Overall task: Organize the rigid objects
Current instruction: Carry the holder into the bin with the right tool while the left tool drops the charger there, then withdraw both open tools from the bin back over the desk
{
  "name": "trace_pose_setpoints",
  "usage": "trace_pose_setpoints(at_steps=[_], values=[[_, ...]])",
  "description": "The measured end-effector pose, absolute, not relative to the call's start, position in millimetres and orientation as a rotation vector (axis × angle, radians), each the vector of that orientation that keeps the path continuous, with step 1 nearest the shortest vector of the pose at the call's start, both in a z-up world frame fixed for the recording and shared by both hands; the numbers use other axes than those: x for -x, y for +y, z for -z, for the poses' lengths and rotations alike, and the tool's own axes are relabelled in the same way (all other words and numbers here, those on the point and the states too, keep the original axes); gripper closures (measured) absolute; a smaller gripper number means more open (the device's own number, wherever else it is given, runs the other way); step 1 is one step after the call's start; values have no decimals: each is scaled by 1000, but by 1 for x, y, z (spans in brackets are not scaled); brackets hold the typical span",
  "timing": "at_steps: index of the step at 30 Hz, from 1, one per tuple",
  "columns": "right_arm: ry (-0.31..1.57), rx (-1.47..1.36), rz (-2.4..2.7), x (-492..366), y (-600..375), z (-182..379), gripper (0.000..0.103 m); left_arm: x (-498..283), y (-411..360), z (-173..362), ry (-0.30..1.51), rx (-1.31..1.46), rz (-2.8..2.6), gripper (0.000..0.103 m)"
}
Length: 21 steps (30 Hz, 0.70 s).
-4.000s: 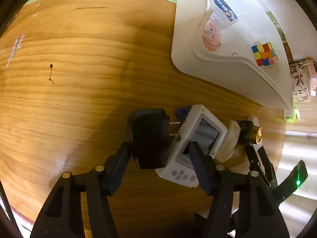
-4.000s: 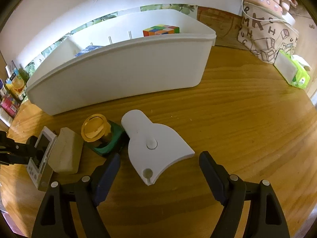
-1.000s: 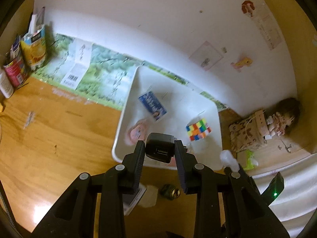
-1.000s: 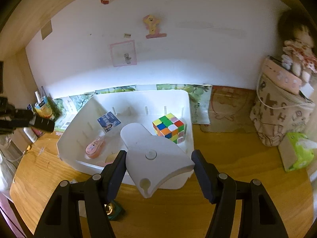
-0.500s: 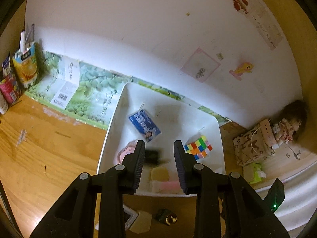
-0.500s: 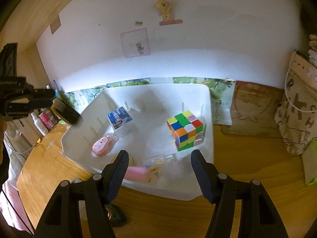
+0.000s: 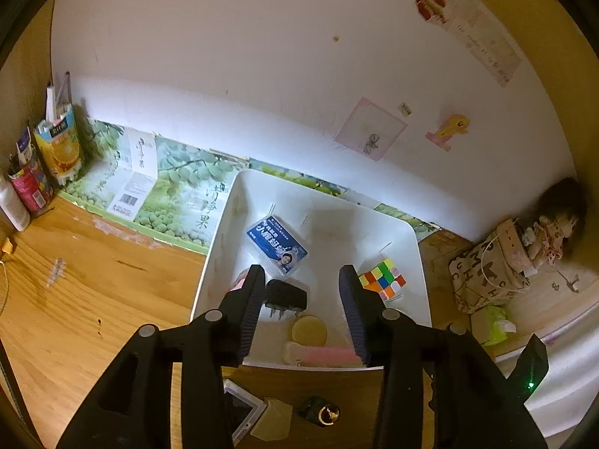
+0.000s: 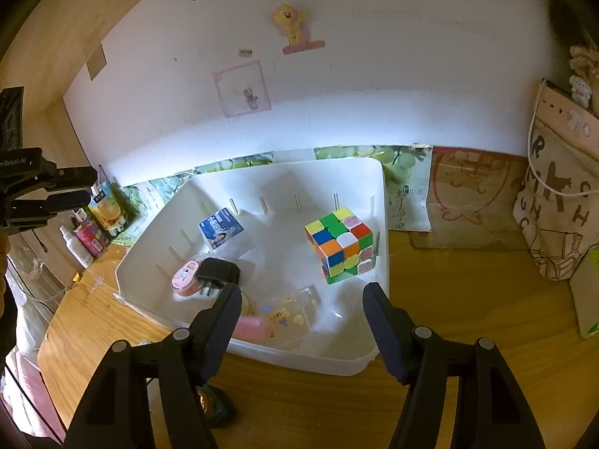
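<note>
A white bin [image 7: 419,247] [image 8: 380,202] stands on the wooden table by the wall. In it lie a black plug adapter [image 7: 286,295] [image 8: 219,270], a colour cube [image 7: 382,278] [image 8: 338,245], a blue card box [image 7: 277,245] [image 8: 221,226], a pink round thing [image 8: 185,278], a pink bar [image 7: 329,355] and a tan disc [image 7: 309,331]. My left gripper [image 7: 301,280] is open and empty above the bin's near side. My right gripper [image 8: 301,293] is open and empty above the bin's front. The left gripper also shows at the left edge of the right wrist view [image 8: 56,187].
In front of the bin lie a white handheld device [image 7: 241,413], a beige block [image 7: 273,419] and a green bottle with a gold cap [image 7: 322,413] [image 8: 213,404]. Cartons and bottles [image 7: 45,157] stand far left. A patterned bag [image 7: 490,265] [image 8: 558,202] and doll are at the right.
The black adapter has dropped from my left gripper into the bin. The white piece has left my right gripper and is out of sight. Both grippers are now open over the bin.
</note>
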State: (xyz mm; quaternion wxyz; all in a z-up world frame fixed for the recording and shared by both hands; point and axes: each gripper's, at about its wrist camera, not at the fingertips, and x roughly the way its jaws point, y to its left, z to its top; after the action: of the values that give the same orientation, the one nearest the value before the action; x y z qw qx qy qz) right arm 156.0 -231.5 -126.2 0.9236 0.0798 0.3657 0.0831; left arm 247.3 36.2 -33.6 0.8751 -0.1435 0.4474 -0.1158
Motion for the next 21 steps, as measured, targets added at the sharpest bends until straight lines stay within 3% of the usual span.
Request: trace_pose_setpoints(at_steps=[5, 8, 19, 21], values=[[719, -146, -168, -145, -227, 114, 30, -233, 44, 22, 892, 288, 226, 53], [705, -135, -163, -138, -225, 106, 28, -225, 49, 16, 872, 278, 200, 44], [674, -123, -130, -111, -213, 90, 26, -192, 75, 5, 823, 230, 169, 44], [675, -126, -129, -107, -211, 89, 26, -187, 79, 6, 825, 219, 158, 39]])
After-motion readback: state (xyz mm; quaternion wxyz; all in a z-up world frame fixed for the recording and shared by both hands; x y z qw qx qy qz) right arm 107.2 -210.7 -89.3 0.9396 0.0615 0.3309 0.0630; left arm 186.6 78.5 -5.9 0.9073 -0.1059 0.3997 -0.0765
